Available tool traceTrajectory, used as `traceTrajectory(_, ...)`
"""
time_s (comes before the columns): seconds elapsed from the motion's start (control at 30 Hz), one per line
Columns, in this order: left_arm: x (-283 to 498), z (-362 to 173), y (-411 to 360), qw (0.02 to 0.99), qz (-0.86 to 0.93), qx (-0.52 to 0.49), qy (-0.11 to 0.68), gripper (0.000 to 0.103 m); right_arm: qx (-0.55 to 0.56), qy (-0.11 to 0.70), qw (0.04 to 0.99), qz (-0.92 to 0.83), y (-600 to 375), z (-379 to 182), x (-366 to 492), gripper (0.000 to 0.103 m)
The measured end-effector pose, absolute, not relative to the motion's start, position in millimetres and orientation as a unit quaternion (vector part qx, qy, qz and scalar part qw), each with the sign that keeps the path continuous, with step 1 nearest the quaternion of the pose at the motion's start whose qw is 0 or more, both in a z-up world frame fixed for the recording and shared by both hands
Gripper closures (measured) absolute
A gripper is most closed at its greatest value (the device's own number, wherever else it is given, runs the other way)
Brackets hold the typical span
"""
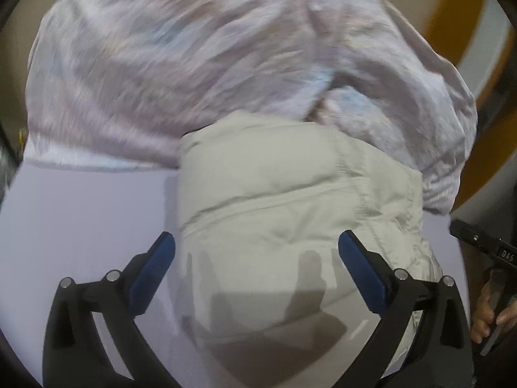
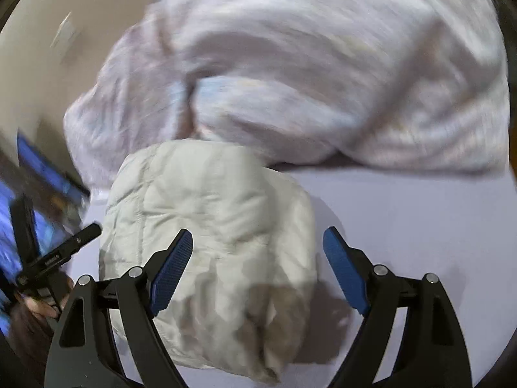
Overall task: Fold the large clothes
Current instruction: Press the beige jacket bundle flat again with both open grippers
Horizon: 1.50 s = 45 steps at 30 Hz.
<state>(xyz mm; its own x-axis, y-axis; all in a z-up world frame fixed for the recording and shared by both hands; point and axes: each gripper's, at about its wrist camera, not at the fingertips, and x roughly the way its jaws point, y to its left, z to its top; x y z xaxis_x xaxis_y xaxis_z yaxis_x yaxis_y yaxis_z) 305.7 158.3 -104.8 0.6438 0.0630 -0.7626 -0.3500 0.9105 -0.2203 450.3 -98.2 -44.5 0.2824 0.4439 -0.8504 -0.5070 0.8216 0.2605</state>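
**Folded pale jacket lies free below both open grippers**

The only legible writing is "DAS", white on a black bar at the right edge of the left wrist view; a similar black bar at the left of the right wrist view carries lettering too blurred to read.

The left gripper has its blue-padded fingers spread wide with nothing between them. The right gripper also stands open and empty. The padded cream jacket, folded into a compact bundle, rests on the pale lilac worktop beneath both, touched by neither.

Behind it, touching its far edge, a crumpled pink-and-white cloth is heaped across the worktop.

Only the left view shows a hand on a dark grip, and an orange-brown strip at upper right. Only the right view shows blurred blue shapes at far left.
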Motion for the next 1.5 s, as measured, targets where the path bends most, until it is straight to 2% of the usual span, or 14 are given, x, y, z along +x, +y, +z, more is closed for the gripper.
traceTrajectory(0.03,307.7,-103.9,151.8,0.892,0.116,-0.166,0.405,0.002,-0.052,0.508,0.806,0.299,-86.6,-43.8,444.9,0.031)
traceTrajectory(0.1,317.8,-103.8,134.8,0.896,0.12,-0.137,0.406,0.002,-0.075,0.489,0.816,0.299,-69.9,-48.2,440.0,0.037)
traceTrajectory(0.27,335.4,-119.5,118.4,0.896,0.149,-0.09,0.409,0.002,-0.102,0.472,0.828,0.285,-55.1,-73.0,428.7,0.042)
traceTrajectory(0.47,338.8,-133.1,112.9,0.9,0.155,-0.081,0.399,0.002,-0.111,0.471,0.836,0.258,-54.9,-101.9,424.9,0.04)
traceTrajectory(0.67,347.4,-144.9,111.6,0.897,0.16,-0.073,0.405,0.002,-0.078,0.501,0.824,0.252,-67.0,-124.7,434.0,0.03)
traceTrajectory(1.17,352.0,-162.8,117.3,0.899,0.169,-0.074,0.398,0.002,-0.071,0.504,0.824,0.248,-70.6,-139.6,438.6,0.027)
traceTrajectory(1.23,351.1,-162.9,117.2,0.899,0.169,-0.072,0.397,0.002,-0.062,0.498,0.831,0.239,-74.6,-129.1,437.8,0.029)
traceTrajectory(1.27,350.9,-162.7,117.9,0.899,0.169,-0.072,0.397,0.002,-0.051,0.494,0.834,0.241,-78.1,-122.4,434.1,0.035)
traceTrajectory(1.5,347.6,-166.1,118.5,0.9,0.171,-0.075,0.394,0.002,0.01,0.457,0.852,0.254,-107.8,-81.5,410.4,0.045)
